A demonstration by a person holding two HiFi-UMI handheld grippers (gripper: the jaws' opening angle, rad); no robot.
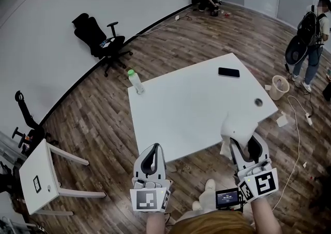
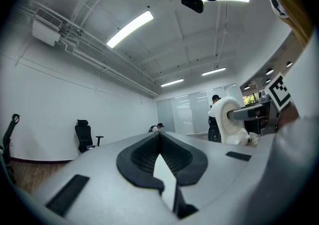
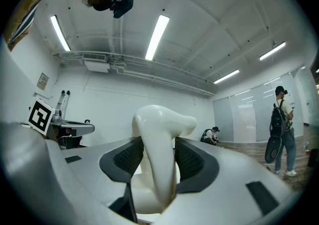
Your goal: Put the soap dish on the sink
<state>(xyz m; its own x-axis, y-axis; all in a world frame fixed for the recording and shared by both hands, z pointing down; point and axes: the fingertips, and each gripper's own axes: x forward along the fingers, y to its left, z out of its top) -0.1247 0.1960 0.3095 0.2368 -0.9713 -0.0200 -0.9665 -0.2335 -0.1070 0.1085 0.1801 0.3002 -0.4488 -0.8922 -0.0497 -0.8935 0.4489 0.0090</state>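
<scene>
**Surface** (image 1: 191,108): white tabletop, ahead of both grippers. No sink shows in any view, so the destination has to be found before the carry starts.

**Right gripper** (image 3: 158,162): clenched on the soap dish, ribbed pads pressing it from both sides. Judged advice: keep the squeeze even and the wrist level, because the glaze looks slippery.

**Left gripper** (image 2: 160,144): jaws pressed together with nothing between them. It is held left of the right gripper, short of the surface's near edge, and is free to steady the dish from below if it tips.

**Soap dish** (image 3: 157,134): white, glossy and curved. A narrow section is pinched, and the bulk rises above and beyond the jaws over the surface's near edge. Being top-heavy in this grip, it should be moved slowly and set down base first before the jaws let go.

**Bottle** (image 1: 136,82): green cap, far left of the left gripper.

**Phone** (image 1: 228,72): black, well ahead of the right gripper.
</scene>
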